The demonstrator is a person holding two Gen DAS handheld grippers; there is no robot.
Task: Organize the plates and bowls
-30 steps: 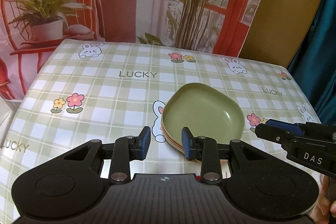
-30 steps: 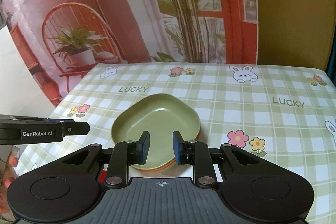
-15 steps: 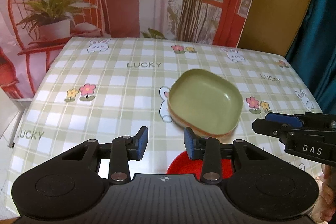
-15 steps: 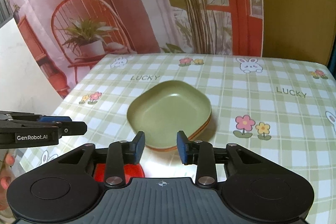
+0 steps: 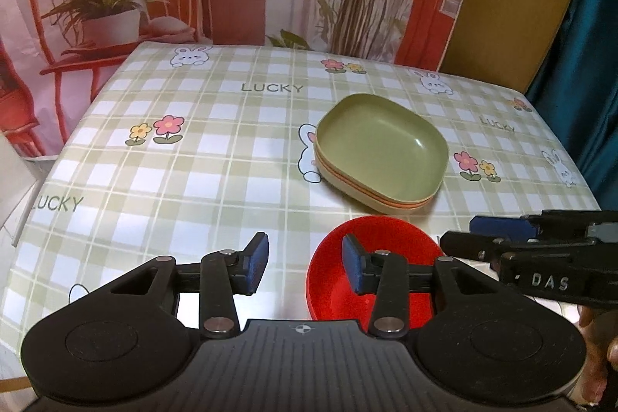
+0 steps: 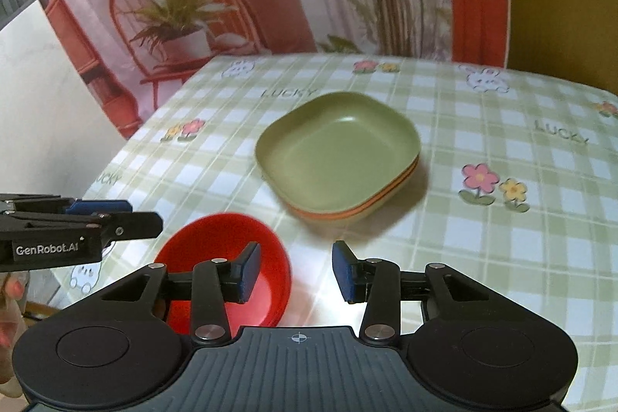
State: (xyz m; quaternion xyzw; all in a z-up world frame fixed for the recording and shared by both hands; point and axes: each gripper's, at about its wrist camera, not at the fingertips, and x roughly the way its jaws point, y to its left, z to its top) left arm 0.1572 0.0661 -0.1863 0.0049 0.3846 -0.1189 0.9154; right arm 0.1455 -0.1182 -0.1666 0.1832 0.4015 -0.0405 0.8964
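A printed backdrop of a red chair and potted plants hung behind the table [image 5: 216, 157], which wore a green checked cloth with bunnies, flowers and the word LUCKY. On it, toward one o'clock in our left wrist view, sat the stack of plates [image 5: 380, 151]: a green square plate on top, an orange and a cream rim showing beneath. Just nearer to us lay the red bowl [image 5: 372, 269], close beside the stack but apart from it.

Our left gripper [image 5: 305, 263] hovered with its blue pads spread wide and nothing between them, its right finger over the bowl's near side. Our right gripper [image 6: 295, 271] was likewise spread and empty, the bowl at its ten o'clock.

We judged the bowl to be light, stiff plastic, smooth and likely slippery. The rim looked the best hold, one pad inside the wall and one outside, squeezed gently so it would not tip.
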